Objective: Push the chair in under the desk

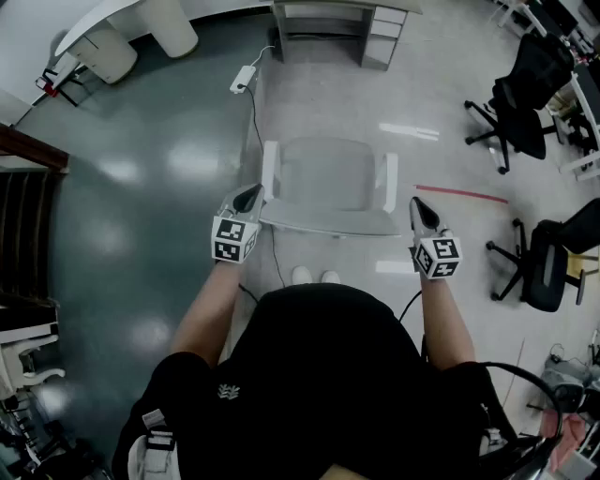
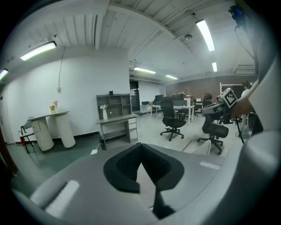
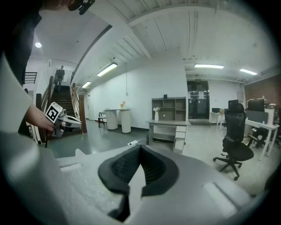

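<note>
A white chair stands right in front of me, its back edge toward me and its seat facing a grey desk across the floor. My left gripper is shut and empty beside the chair's left rear corner; I cannot tell if it touches. My right gripper is also shut and empty, a little to the right of the right armrest. In the left gripper view the closed jaws point toward the desk. In the right gripper view the shut gripper faces the same desk.
Black office chairs stand at the right. A power strip and its cable lie on the floor left of the desk. A red tape line marks the floor. A white round table and stairs are at the left.
</note>
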